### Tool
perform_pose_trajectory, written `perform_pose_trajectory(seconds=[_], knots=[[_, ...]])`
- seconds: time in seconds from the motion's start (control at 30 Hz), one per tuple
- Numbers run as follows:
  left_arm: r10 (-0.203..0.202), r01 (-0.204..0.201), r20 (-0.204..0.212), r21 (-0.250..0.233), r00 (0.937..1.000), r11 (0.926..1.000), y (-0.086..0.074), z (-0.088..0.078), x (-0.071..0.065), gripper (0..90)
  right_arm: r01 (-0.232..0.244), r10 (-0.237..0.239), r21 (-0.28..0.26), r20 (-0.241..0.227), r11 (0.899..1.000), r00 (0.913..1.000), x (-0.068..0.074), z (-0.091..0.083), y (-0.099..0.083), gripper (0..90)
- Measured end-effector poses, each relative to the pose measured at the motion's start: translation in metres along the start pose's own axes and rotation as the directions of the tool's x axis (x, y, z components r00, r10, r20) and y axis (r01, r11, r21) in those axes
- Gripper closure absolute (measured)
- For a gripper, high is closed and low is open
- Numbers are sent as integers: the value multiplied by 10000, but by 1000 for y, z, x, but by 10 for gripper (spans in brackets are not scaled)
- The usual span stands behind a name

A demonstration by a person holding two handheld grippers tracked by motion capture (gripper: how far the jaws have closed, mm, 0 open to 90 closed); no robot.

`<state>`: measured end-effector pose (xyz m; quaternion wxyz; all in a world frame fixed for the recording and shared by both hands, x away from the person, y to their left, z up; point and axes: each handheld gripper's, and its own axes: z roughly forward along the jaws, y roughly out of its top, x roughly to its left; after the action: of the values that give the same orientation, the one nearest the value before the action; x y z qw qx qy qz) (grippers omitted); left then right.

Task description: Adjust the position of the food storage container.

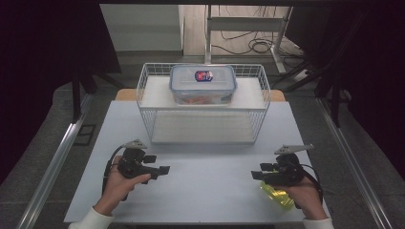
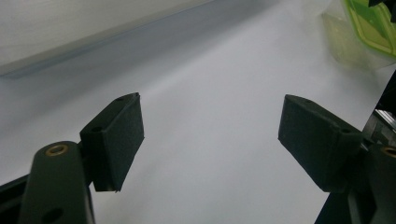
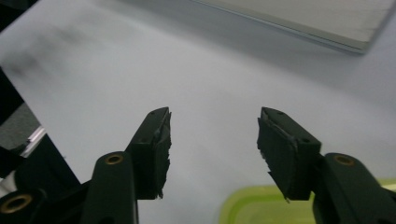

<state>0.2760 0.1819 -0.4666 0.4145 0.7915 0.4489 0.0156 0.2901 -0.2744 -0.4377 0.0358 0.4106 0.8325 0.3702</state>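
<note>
Both grippers' matte black fingers (image 2: 116,140) spread empty over smooth white table (image 1: 210,176), beside translucent green container (image 1: 277,195).

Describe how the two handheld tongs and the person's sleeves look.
Both the left tongs and the right tongs are black, each topped by a grey three-cornered plate and trailing a black cable. Their flat black pads are rectangular, and the right ones look frayed. The sleeves are white.

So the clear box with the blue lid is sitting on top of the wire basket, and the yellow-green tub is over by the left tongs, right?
Not quite: in the high view the yellow-green tub lies by the right tongs, not the left. The clear box with the blue lid does sit on top of the wire basket.
</note>
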Motion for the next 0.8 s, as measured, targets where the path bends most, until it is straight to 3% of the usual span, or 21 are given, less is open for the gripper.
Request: perform_pose_trajectory(seconds=[0.1, 0.3, 0.4, 0.47, 0.53, 0.63, 0.8], knots=[[-1, 1, -15, 87, 10000, 10000, -2, 1, 1, 220, 32, -34, 107, 233, 9999, 9997, -2, -5, -5, 500], [-85, 85, -20, 136, 10000, 9999, -5, 1, 3, 219, -57, 49, 100, 771, 9999, 9970, -10, -22, -19, 714], [-121, 121, 101, 40, 9999, 9999, -6, -2, 4, 219, 41, -83, 278, 1552, 9996, 9878, -12, -36, -29, 827], [-138, 138, 96, 16, 9999, 9999, -6, -4, 4, 219, -69, 30, 221, 1713, 9997, 9852, -15, -45, -37, 877], [-166, 166, 116, -11, 9998, 9999, -7, -4, 5, 218, -186, 153, 168, 1828, 9997, 9830, -19, -56, -49, 888], [-91, 91, 42, -92, 9999, 9999, -7, -4, 5, 221, -372, 304, 242, 2392, 9990, 9705, -22, -70, -67, 888], [-62, 62, 18, -49, 10000, 10000, -7, -2, 5, 221, -678, 530, 470, 2642, 9966, 9630, -25, -83, -83, 889]])
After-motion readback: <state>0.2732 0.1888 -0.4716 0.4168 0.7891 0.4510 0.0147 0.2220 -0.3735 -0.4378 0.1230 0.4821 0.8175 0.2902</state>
